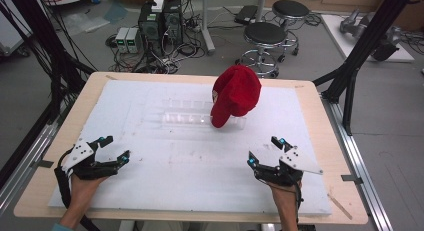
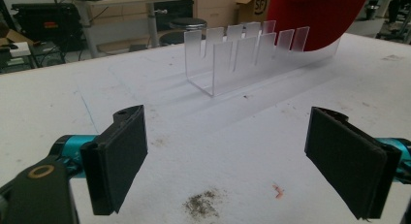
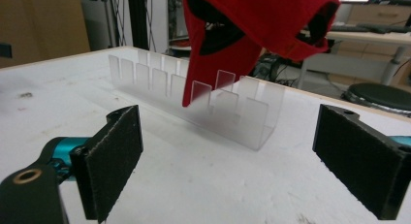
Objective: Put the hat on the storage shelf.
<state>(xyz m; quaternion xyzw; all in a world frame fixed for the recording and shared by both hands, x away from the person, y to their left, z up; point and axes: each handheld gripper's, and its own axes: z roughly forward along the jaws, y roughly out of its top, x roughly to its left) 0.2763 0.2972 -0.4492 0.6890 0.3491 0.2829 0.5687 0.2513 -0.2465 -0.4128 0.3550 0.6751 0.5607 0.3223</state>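
high view: red cap point(image 1: 236, 95) sits perched on the right end of a clear slotted rack point(image 1: 187, 116), toward the far middle of the white tabletop point(image 1: 200, 166). the left tool point(image 1: 114, 147) and right tool point(image 1: 263, 151) rest near the front edge, well apart from the cap, both with jaws spread wide and nothing between them.

left gripper view: black pads point(image 2: 118, 156) stand far apart over bare tabletop. the rack point(image 2: 242, 56) runs away ahead, its upright tabs in a row, with the cap point(image 2: 315, 15) a plain red mass over the far end.

right gripper view: jaws wide, empty. the cap point(image 3: 261, 25) hangs tilted on the rack point(image 3: 203, 103), brim point(image 3: 208, 73) pointing down into the slots, dark inner lining and rear opening showing. it looks like soft, light cloth that will fold under a pinch, while the brim seems stiffer; that brim edge, or the rear band, is likely the surest place to take hold. the rack looks light and may shift if the cap drags.
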